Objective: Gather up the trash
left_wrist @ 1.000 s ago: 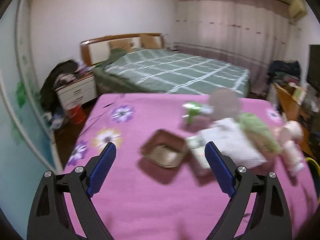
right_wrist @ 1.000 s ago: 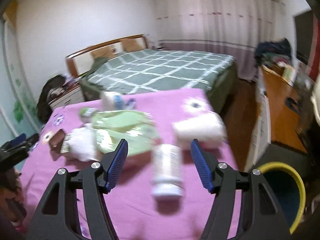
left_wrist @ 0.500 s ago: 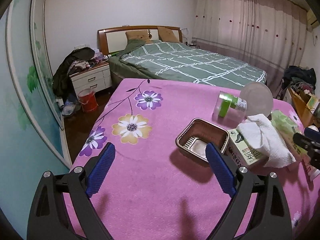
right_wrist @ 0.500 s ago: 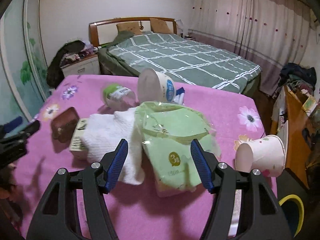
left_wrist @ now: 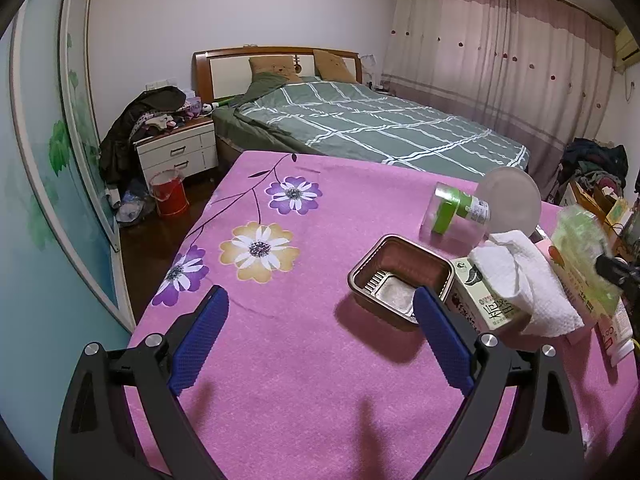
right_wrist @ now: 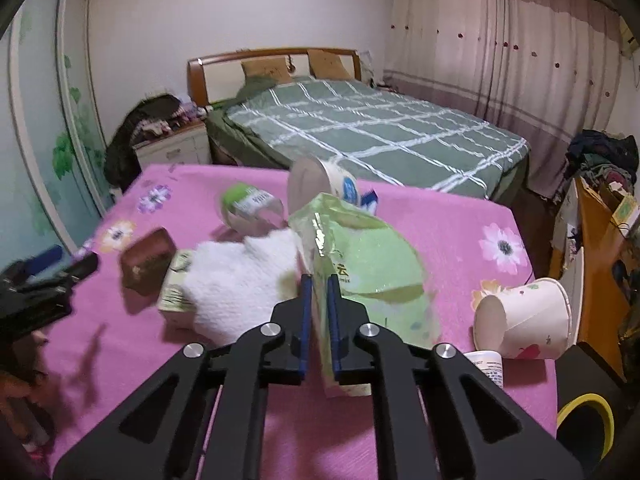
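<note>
My right gripper is shut on a green plastic tissue pack and tilts it up off the pink tablecloth; the pack also shows in the left wrist view. Beside it lie a white cloth, a small carton, a brown tray, a clear green-labelled jar, a white tub and a paper cup. My left gripper is open and empty, just short of the brown tray.
A yellow-rimmed bin stands on the floor at the table's right front corner. A white bottle lies below the paper cup. A green bed and a nightstand stand beyond the table.
My right gripper has closed on the green tissue pack and lifted its edge. My left gripper has shifted slightly and stays open near the brown tray.
</note>
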